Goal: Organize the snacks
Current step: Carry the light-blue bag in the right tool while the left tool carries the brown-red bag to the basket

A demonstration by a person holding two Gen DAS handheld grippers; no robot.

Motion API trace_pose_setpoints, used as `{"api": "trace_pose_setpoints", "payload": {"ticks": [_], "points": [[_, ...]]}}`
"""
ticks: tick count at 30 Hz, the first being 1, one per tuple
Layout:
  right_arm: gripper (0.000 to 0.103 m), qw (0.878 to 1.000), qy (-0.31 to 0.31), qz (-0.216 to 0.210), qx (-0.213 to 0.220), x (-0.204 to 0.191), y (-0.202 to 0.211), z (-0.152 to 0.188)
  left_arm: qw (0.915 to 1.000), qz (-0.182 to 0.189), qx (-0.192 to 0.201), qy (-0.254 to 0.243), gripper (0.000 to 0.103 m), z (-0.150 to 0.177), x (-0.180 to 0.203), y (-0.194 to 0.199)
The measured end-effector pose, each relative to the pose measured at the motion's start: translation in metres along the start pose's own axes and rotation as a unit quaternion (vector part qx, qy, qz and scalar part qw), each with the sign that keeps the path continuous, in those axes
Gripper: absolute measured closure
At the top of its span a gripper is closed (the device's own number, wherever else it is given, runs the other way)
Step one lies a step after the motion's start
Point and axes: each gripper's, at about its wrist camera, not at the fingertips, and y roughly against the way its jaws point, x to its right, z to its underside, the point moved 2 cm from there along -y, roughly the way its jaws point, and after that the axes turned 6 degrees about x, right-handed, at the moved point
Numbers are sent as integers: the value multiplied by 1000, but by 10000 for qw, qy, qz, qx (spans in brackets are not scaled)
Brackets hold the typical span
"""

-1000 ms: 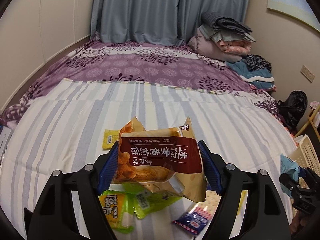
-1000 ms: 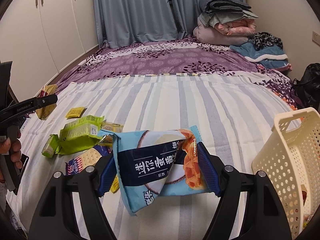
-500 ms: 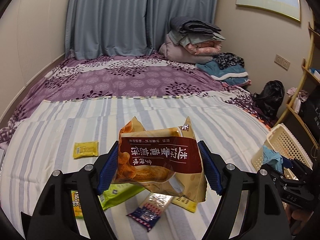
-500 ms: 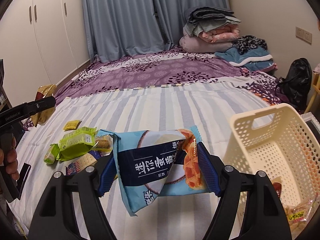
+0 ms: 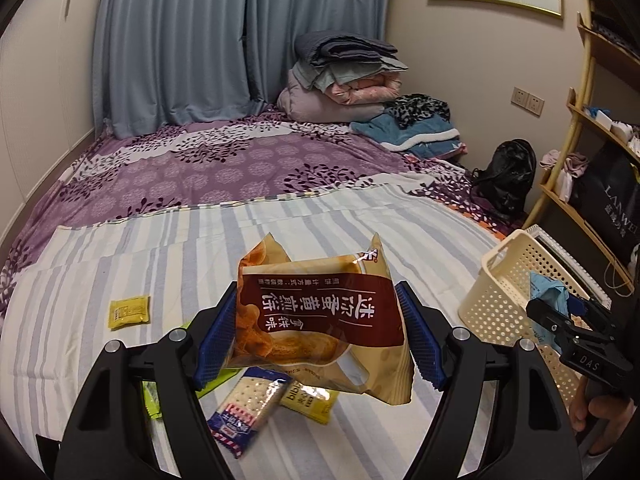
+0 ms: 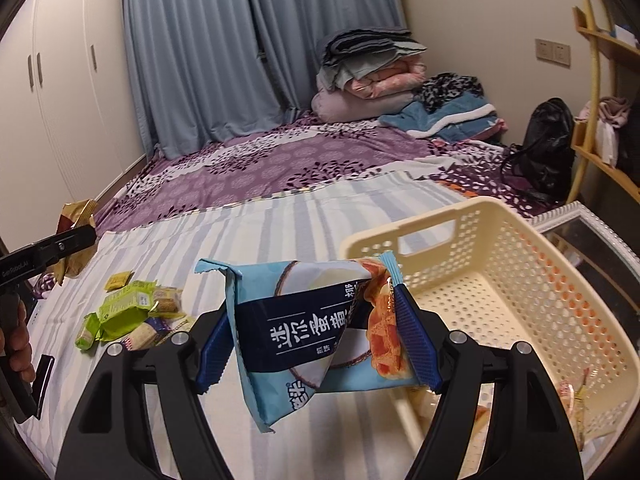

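Observation:
My left gripper (image 5: 316, 340) is shut on a brown and gold snack bag (image 5: 320, 316) and holds it above the striped bed sheet. My right gripper (image 6: 316, 344) is shut on a light blue snack bag (image 6: 312, 336) and holds it at the near left rim of the cream perforated basket (image 6: 520, 264). The basket also shows in the left wrist view (image 5: 508, 280), at the right, with the right gripper (image 5: 568, 320) over it. Loose snacks lie on the sheet: a green packet (image 6: 124, 312), a cracker pack (image 5: 244, 404) and a small yellow packet (image 5: 129, 311).
The basket holds a few wrapped snacks at its near right (image 6: 576, 396). Folded bedding (image 5: 344, 80) is piled at the far end of the bed. A black bag (image 5: 504, 176) and a wooden shelf (image 5: 592, 128) stand to the right. White wardrobes (image 6: 52, 92) line the left wall.
Both grippers have swung to the right with their bags still held. The basket has come closer and larger in both views, and the right gripper now sits at its rim.

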Motion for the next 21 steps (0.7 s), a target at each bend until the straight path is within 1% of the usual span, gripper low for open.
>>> {"api": "trace_pose_setpoints", "payload": {"ticks": [9,21], "points": [[30,9985,-341,432,70,52,20,6,9991,291,-19,-301,26,-4,44,-2],[29,9933,-726,894,133,104,41,11,9949,706,-92,-714,26,-7,102,-12]]}}
